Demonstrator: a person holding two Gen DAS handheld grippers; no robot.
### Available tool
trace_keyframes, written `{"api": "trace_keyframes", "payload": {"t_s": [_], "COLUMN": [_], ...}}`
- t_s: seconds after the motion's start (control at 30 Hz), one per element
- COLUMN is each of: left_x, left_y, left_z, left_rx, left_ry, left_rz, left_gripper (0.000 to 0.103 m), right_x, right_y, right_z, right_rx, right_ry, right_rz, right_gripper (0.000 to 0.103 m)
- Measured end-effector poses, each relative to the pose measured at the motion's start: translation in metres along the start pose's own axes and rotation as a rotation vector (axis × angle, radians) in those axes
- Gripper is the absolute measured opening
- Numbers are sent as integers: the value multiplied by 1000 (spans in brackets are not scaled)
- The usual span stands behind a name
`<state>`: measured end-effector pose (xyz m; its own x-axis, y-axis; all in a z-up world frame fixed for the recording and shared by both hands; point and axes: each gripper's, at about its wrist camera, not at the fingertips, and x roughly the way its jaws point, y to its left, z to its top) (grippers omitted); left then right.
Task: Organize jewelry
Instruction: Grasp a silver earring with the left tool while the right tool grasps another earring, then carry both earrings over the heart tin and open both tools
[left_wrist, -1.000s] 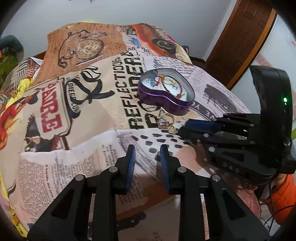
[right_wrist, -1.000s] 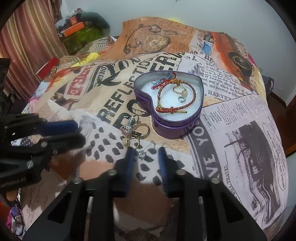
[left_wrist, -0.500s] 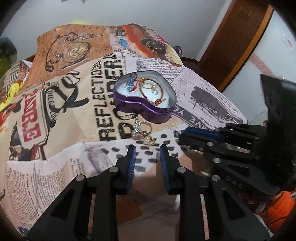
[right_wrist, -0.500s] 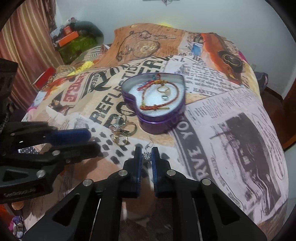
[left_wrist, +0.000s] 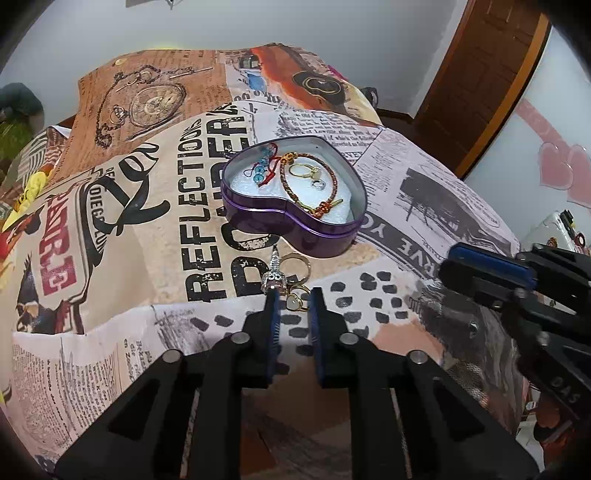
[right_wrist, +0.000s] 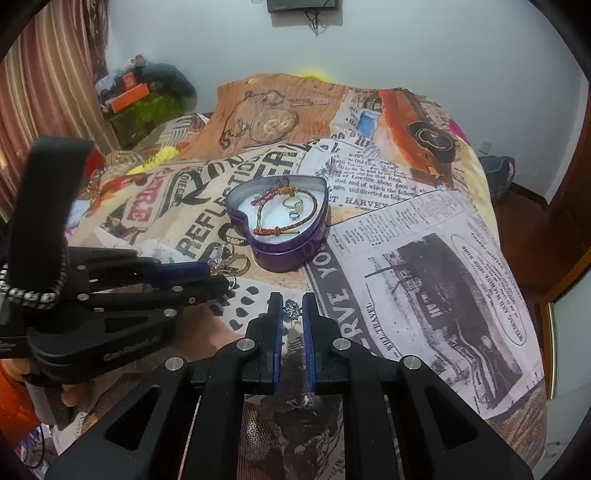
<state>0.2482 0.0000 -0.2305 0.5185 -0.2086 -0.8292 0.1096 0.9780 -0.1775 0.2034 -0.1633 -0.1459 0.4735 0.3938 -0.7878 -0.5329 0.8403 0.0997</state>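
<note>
A purple heart-shaped tin (left_wrist: 258, 218) (right_wrist: 291, 254) sits on the newspaper-print cloth, holding a braided bracelet (left_wrist: 328, 177), a red cord and rings. Loose gold rings (left_wrist: 295, 264) and a silver charm (left_wrist: 272, 278) lie just in front of the tin. My left gripper (left_wrist: 293, 297) is open, its tips on either side of a gold ring with a pale stone (left_wrist: 295, 302). My right gripper (right_wrist: 293, 306) is shut on a small silver snowflake earring (right_wrist: 292, 309), held above the cloth to the right of the left gripper (right_wrist: 207, 275).
The cloth covers a rounded table (right_wrist: 424, 258) that drops off at the right and near edges. Clutter and a green box (right_wrist: 147, 110) stand at the back left by a curtain. A wooden door (left_wrist: 480, 74) is at the right.
My right gripper closed on the silver earring and lifted it. My left gripper moved forward to the loose rings, and its jaws now straddle one.
</note>
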Motion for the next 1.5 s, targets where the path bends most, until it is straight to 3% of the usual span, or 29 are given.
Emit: {"api": "trace_keyframes", "payload": {"t_s": [0.53,1.0,1.5], "left_x": [-40,-83,-68], "left_y": [-8,-8,5], "left_z": [-9,12,43], "left_rx": [29,33,40], "left_ry": [-81,-190,-213], "left_rz": [1,26,28], "left_gripper": [7,7,7], "right_x": [-20,-47,-32], "right_y": [-1,5,1], "right_z": [1,24,59], "right_rx": [20,15,15], "right_ry": [-33,-124,-176], "right_rz": [-39,-45,-17], "right_gripper": [9,9,9]}}
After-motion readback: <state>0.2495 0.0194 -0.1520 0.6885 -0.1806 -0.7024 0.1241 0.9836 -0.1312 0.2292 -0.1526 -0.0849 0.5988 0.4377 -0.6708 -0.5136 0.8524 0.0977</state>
